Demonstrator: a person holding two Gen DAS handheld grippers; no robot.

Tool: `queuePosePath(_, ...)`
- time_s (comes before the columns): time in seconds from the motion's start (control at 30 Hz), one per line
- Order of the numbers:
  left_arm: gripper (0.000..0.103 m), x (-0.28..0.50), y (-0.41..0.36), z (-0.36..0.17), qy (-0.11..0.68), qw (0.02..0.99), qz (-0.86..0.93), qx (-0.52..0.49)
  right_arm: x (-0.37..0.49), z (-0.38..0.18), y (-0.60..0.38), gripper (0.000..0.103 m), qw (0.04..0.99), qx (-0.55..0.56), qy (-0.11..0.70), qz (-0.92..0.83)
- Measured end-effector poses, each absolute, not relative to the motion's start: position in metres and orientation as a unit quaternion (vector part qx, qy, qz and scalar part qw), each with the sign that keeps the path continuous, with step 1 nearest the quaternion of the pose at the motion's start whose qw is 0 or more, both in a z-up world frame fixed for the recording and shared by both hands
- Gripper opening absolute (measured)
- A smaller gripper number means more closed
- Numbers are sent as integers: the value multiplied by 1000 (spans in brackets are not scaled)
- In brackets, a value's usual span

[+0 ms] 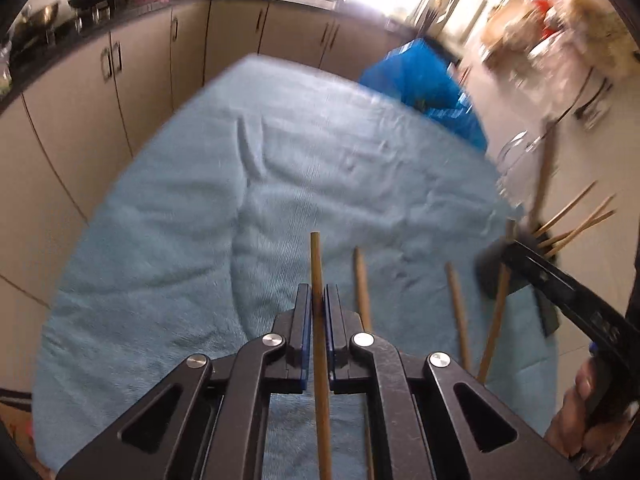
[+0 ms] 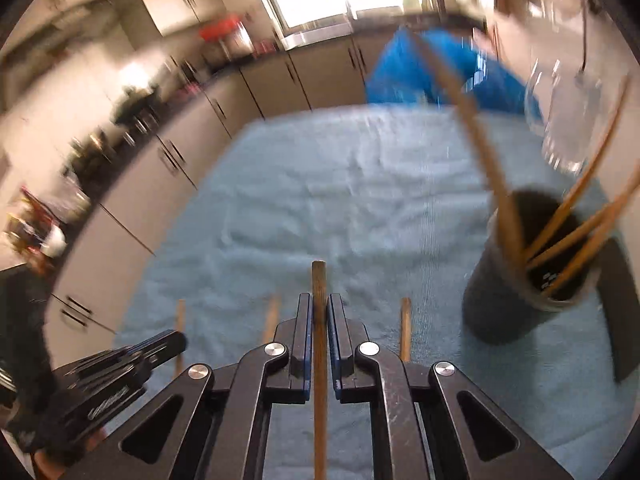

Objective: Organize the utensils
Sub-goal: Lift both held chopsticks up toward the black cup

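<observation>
Both grippers are pinching a utensil each. The left gripper (image 1: 318, 300) has its jaws pressed onto a thin wooden stick (image 1: 316, 256), likely a chopstick, whose long axis runs straight along the fingers, its tip poking out ahead over the blue towel (image 1: 180, 220) that covers the bench. The right gripper (image 2: 319, 312) grips a slightly thicker wooden handle (image 2: 319, 280) the same way, lengthwise between the pads, with its blunt end just past the fingertips. The relation that matters for the coming move is where the dark utensil holder (image 2: 516, 284) stands: in the right wrist view it is ahead and to the right of the right gripper, near it, upright on the towel, with a long wooden handle and several chopsticks (image 2: 576, 236) already leaning out of its mouth. From the left gripper the same holder (image 1: 500, 268) lies well off to the right, partly hidden behind the right gripper's arm, so the right hand is clearly the nearer one. I judge that each held stick must be tipped from lying along the fingers towards upright before it can drop into the holder's opening. Three more wooden sticks (image 1: 362, 288) lie on the towel between the left gripper and the holder, roughly parallel, still to be collected. A clear glass (image 2: 560, 120) stands beyond the holder.
</observation>
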State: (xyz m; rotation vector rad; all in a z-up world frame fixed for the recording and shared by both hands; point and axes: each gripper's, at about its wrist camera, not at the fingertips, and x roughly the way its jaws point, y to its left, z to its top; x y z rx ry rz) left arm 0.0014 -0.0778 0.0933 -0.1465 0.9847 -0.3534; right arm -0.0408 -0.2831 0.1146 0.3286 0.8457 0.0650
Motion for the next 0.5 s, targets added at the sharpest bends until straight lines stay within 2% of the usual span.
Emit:
queuePosePath(0.13, 5, -21, -73, 130, 421, 886, -180, -69, -92, 156, -280, 8, 935, 159, 313, 53)
queuePosePath(0.23, 5, -33, -71, 149, 398, 896, -185, -73, -118, 169, -281, 8, 946, 163, 273, 58)
queuePosePath(0.5, 5, -53, -74, 174, 359, 914, -181, -59, -152, 182, -281, 8, 962, 152, 224, 40)
